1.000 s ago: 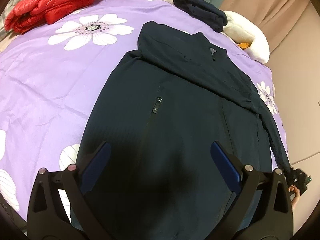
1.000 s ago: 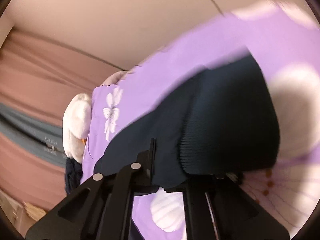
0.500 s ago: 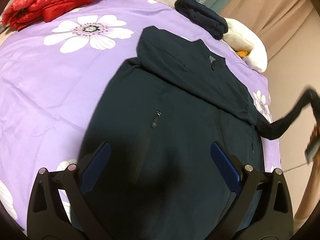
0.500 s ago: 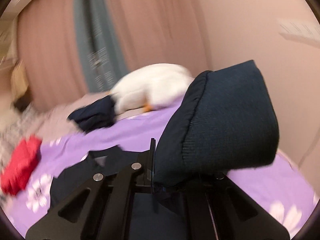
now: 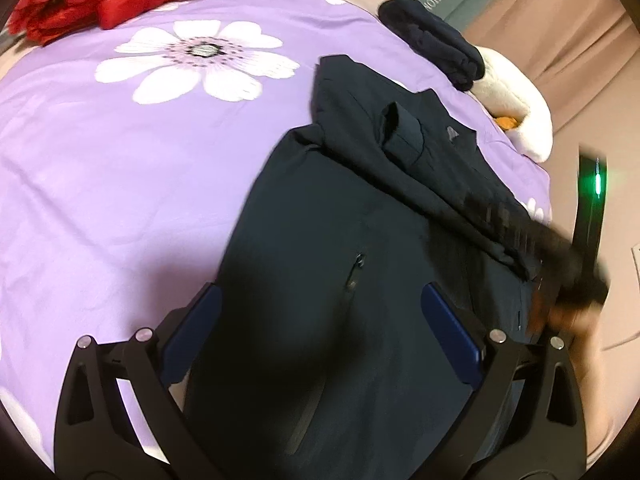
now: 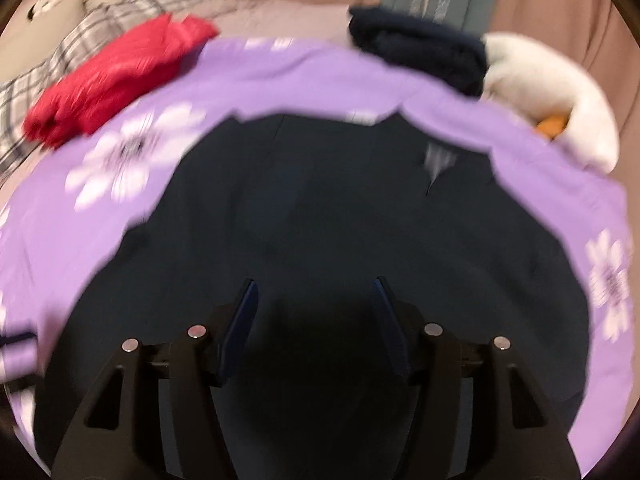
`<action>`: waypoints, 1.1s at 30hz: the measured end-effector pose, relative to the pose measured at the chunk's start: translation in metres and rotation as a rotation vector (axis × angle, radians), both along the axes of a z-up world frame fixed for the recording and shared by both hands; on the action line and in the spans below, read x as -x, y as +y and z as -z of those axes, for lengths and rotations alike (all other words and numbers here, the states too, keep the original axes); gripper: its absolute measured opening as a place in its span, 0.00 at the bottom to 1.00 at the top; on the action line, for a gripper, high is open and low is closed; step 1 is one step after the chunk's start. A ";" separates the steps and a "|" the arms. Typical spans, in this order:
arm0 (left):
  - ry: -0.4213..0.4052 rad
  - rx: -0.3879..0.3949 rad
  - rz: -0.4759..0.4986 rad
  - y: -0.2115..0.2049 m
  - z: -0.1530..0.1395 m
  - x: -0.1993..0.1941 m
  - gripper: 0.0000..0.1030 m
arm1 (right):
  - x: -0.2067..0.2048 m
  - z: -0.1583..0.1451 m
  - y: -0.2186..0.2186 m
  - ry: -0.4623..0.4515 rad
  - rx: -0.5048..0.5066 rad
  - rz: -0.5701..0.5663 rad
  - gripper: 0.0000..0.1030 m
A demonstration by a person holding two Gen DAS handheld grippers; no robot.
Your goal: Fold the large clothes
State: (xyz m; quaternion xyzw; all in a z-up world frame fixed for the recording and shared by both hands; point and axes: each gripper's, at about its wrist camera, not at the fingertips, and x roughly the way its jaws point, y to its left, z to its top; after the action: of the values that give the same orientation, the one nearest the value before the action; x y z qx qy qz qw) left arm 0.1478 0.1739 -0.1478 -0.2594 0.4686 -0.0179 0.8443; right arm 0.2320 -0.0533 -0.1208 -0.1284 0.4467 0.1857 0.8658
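My navy jacket (image 5: 340,240) lies flat on the bed (image 5: 120,184), on its purple flowered cover. Its long axis runs straight away from me: hem close under both tools, collar (image 5: 452,132) at the far end towards the white pillow (image 5: 516,96). One sleeve is already laid across the chest, its cuff (image 5: 400,128) resting just beside the collar.

My left gripper (image 5: 324,336) hovers over the hem with its jaws spread wide and nothing between them. My right gripper (image 6: 314,308) has just been opening; its jaws stand about half apart with no cloth in them, only the jacket's body below. In the left view it shows as a dark blur over the jacket's right edge.

Both sleeves look to be in, so I judge the next fold goes hem-to-collar along that axis. The hem sits nearest each gripper, left and right corners alike, so both hands would pinch there and carry it away from me. The blur leaves the right hem corner unclear.
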 end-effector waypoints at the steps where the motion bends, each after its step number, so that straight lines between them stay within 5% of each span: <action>1: 0.002 0.009 0.008 -0.002 0.001 -0.007 0.98 | 0.006 0.002 -0.017 0.010 -0.025 0.009 0.58; 11: -0.051 0.180 0.076 -0.030 -0.005 -0.117 0.98 | 0.026 -0.002 -0.181 -0.012 -0.119 0.289 0.58; 16: -0.027 0.220 0.056 -0.046 0.003 -0.184 0.97 | 0.023 0.004 -0.212 -0.020 -0.203 0.351 0.58; 22: 0.031 0.231 0.030 -0.054 0.025 -0.222 0.92 | 0.014 0.010 -0.215 -0.034 -0.237 0.349 0.58; 25: 0.042 0.226 0.022 -0.056 0.032 -0.231 0.75 | 0.010 0.013 -0.214 -0.039 -0.248 0.346 0.58; 26: 0.042 0.228 0.024 -0.059 0.034 -0.234 0.50 | 0.009 0.014 -0.213 -0.041 -0.253 0.346 0.58; 27: 0.052 0.203 0.017 -0.061 0.035 -0.236 0.43 | 0.008 0.014 -0.214 -0.041 -0.255 0.347 0.58; 31: 0.049 0.169 0.017 -0.062 0.040 -0.235 0.23 | 0.003 0.017 -0.212 -0.039 -0.257 0.349 0.58; 33: 0.019 0.221 0.047 -0.059 0.038 -0.228 0.16 | 0.002 0.015 -0.211 -0.041 -0.260 0.348 0.58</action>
State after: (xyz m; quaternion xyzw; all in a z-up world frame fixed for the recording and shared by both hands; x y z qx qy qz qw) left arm 0.3760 0.1153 -0.1861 -0.3400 0.4777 -0.0869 0.8054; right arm 0.2302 -0.2646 -0.1363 0.0599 0.4166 0.0867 0.9030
